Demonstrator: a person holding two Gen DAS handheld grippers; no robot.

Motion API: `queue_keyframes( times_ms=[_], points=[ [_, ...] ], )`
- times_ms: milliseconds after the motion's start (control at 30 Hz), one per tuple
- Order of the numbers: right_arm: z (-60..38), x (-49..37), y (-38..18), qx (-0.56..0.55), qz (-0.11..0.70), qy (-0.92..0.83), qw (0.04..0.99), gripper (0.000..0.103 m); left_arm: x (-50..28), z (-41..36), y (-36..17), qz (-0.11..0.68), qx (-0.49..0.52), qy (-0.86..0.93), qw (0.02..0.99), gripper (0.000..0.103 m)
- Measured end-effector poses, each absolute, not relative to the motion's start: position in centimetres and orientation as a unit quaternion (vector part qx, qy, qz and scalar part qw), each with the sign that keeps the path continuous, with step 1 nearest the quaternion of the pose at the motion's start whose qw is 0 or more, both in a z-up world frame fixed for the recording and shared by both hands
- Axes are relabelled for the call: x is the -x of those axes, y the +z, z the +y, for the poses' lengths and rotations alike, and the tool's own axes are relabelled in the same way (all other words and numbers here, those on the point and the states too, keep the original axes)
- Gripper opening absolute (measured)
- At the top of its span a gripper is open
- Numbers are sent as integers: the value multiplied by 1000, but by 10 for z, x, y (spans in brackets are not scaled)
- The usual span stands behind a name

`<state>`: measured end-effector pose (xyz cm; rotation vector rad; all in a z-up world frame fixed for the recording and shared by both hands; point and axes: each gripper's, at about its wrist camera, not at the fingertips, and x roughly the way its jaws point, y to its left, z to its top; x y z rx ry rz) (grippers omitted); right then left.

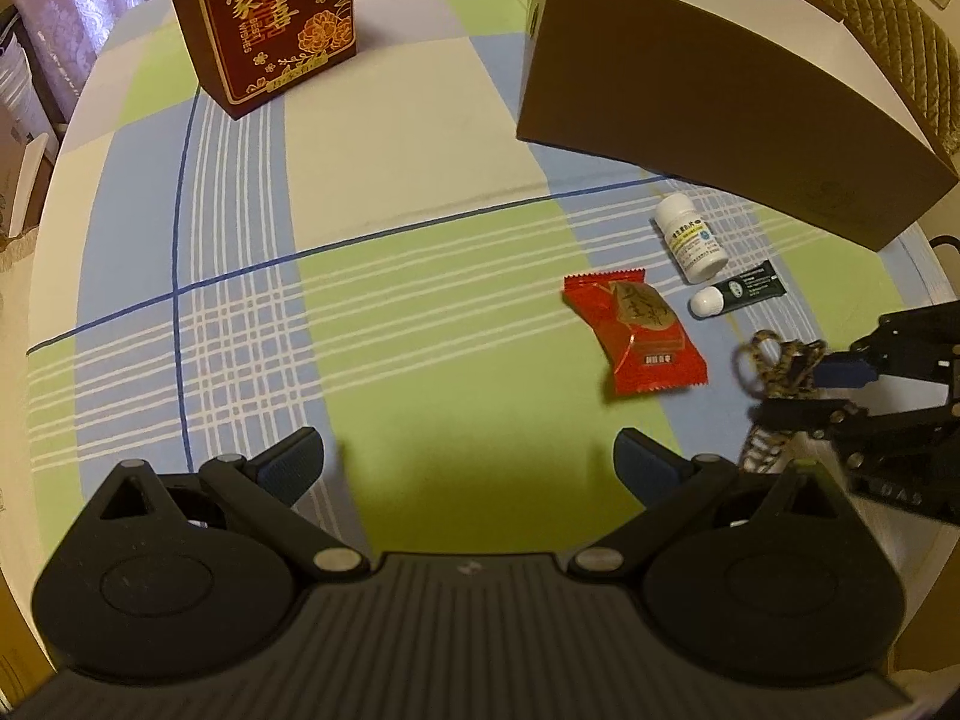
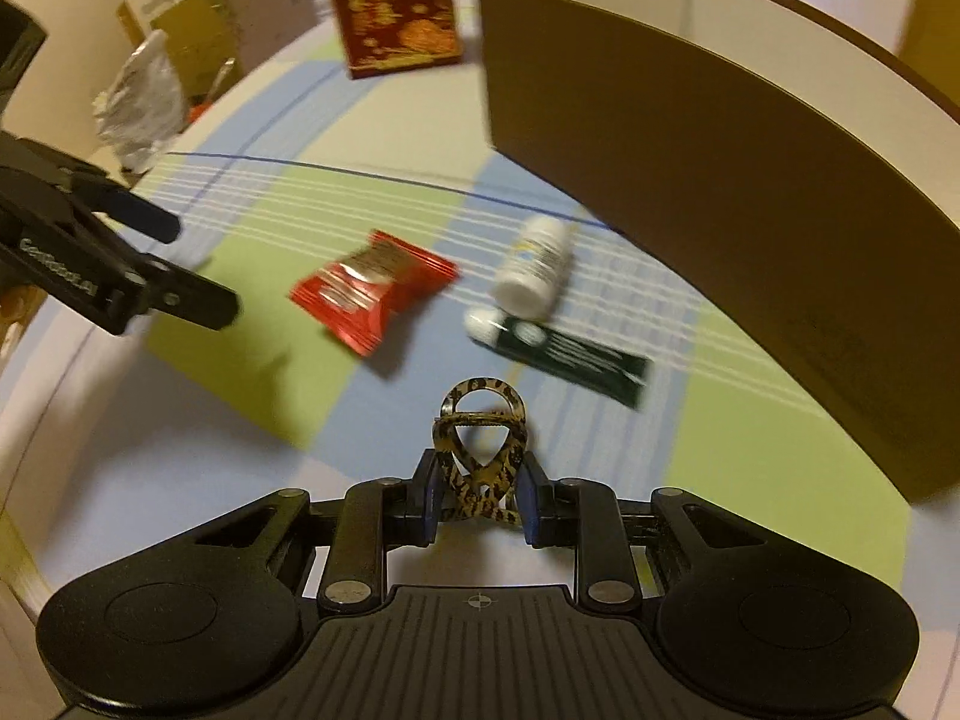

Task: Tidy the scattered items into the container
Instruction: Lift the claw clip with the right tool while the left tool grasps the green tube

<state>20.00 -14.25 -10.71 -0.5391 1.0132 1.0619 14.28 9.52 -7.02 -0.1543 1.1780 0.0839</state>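
Observation:
My right gripper (image 2: 480, 483) is shut on a leopard-patterned hair clip (image 2: 480, 450), held a little above the checked tablecloth. The same clip (image 1: 777, 363) shows in the left wrist view, gripped by the right gripper (image 1: 807, 390) at the far right. A red candy packet (image 1: 636, 333) (image 2: 372, 291), a white pill bottle (image 1: 690, 237) (image 2: 534, 270) and a dark green tube with a white cap (image 1: 741, 291) (image 2: 564, 354) lie on the cloth. Behind them stands the open brown box (image 1: 720, 102) (image 2: 720, 180). My left gripper (image 1: 468, 462) (image 2: 198, 267) is open, holds nothing and sits left of the packet.
A tall red gift box (image 1: 270, 18) (image 2: 396, 6) stands at the back left of the table. A crumpled silvery bag (image 2: 144, 102) and cardboard boxes sit beyond the table's left edge. A quilted chair back (image 1: 900, 30) rises behind the brown box.

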Motion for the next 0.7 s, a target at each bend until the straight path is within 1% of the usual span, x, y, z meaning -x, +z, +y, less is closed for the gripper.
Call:
queue_keyframes(
  times_ms=[367,500,700],
  points=[
    [-226,-249,-99,206,489,362,767,29,-157,70,-61,539,61,3,840,101],
    [-251,-263,-98,193,496,330,780,29,-169,49,-52,521,39,-31,852,100],
    [-277,-271,-95,175,498,311,790,29,-192,6,-48,492,-13,-106,864,93]
  ],
)
